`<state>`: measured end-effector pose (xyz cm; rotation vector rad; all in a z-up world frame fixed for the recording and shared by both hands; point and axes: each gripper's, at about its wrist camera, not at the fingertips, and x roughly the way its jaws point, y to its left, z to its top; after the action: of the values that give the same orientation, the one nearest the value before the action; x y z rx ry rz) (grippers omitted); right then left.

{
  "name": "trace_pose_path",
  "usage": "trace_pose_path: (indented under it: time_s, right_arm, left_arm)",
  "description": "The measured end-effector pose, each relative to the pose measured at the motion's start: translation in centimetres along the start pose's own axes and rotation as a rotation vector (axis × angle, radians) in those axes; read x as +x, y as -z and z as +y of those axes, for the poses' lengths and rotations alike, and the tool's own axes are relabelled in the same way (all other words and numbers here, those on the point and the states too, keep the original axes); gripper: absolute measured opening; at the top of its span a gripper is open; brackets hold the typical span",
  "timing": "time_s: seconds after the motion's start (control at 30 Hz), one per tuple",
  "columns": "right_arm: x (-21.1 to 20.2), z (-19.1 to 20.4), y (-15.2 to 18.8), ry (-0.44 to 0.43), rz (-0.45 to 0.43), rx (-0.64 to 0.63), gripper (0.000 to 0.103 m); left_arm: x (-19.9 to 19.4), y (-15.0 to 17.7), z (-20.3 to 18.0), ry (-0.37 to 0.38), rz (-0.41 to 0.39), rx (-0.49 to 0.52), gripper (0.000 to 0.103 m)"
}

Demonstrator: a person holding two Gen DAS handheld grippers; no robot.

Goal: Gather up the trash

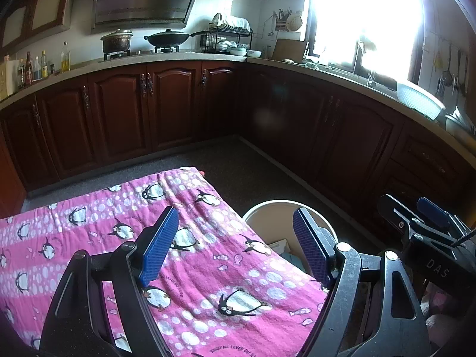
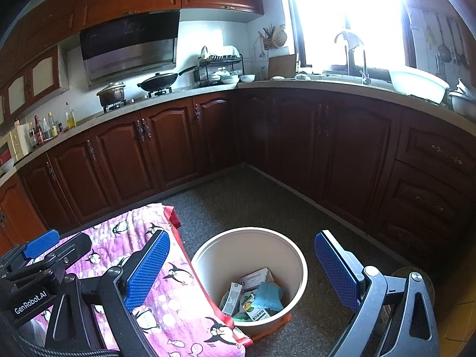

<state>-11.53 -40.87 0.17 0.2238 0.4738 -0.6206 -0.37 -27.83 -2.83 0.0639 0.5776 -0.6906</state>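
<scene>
A beige round bin [image 2: 294,257] stands on the floor beside a table covered with a pink penguin cloth [image 2: 166,306]. Inside the bin lie cartons, a blue packet and other trash [image 2: 255,296]. My right gripper [image 2: 241,270] is open and empty, held above the bin. My left gripper [image 1: 235,247] is open and empty over the cloth's [image 1: 119,238] right edge, with the bin [image 1: 267,208] partly showing between its fingers. The right gripper's body shows at the right of the left wrist view [image 1: 428,232], and the left gripper's body at the left of the right wrist view [image 2: 44,255].
Dark wooden kitchen cabinets [image 2: 166,145] run along the back and right walls. The counter holds a pot [image 2: 111,95], a wok [image 2: 160,81], bottles [image 2: 53,126], a dish rack [image 2: 220,68] and a white basin [image 2: 416,84]. Grey floor [image 2: 253,202] surrounds the bin.
</scene>
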Motion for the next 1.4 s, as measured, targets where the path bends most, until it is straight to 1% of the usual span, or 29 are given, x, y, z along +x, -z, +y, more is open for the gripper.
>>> trace_pose_path:
  time_s: [0.17,0.27,0.4,0.83,1.03,1.4]
  right_arm:
    - [0.2,-0.1,-0.1,0.000,0.000,0.010,0.097]
    - [0.1,-0.1,-0.1,0.000,-0.002,0.009,0.097]
    - [0.2,0.0,0.0,-0.002,0.001,0.005,0.097]
    - [0.6,1.1,0.3,-0.015,0.022,-0.026,0.097]
    - [0.9,1.2,0.2,-0.017,0.029,-0.027,0.097]
    - [1.0,1.1,0.3,-0.018,0.030,-0.027,0.097]
  left_arm:
    - [-0.2,0.1,-0.2,0.003,-0.025,0.013,0.079]
    - [0.0,0.4,-0.4,-0.008,-0.020,0.027,0.079]
    - [0.0,0.6,-0.5,-0.002,-0.010,0.027,0.079]
    - [0.5,1.0,1.1,-0.021,0.020,-0.020,0.079]
    - [0.6,1.1,1.0,-0.039,0.018,-0.001,0.079]
    - [0.3,1.0,0.7,-0.040,0.009,0.019,0.079]
